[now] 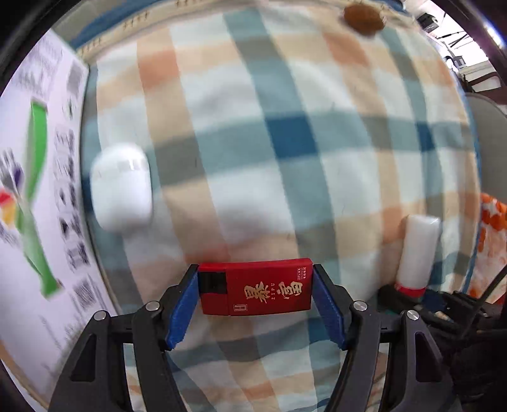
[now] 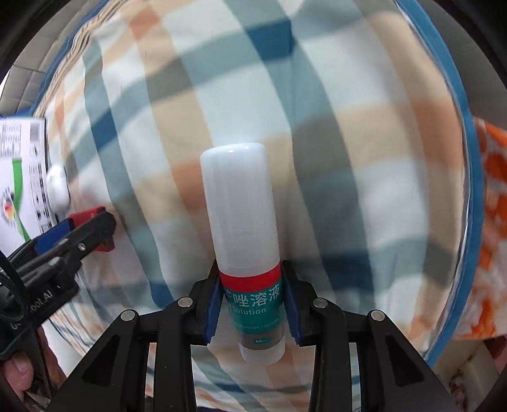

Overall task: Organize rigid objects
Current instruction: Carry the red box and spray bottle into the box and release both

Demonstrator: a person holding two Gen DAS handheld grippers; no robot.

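My left gripper (image 1: 256, 276) is shut on a flat red box (image 1: 255, 290) with gold characters, one blue pad against each short end, above the plaid blanket (image 1: 285, 142). My right gripper (image 2: 250, 275) is shut on a white bottle (image 2: 237, 206), gripping it at its green label below a red band, with the cap pointing away from me. In the left wrist view the same bottle (image 1: 418, 250) shows at the lower right. In the right wrist view the red box (image 2: 87, 215) and the left gripper (image 2: 92, 228) appear at the left.
A white earbud case (image 1: 122, 187) lies on the blanket beside a white printed carton (image 1: 31, 190) at the left. A brown round object (image 1: 362, 17) sits at the far edge. Orange-and-white fabric (image 2: 494, 222) lies past the blanket's blue border on the right.
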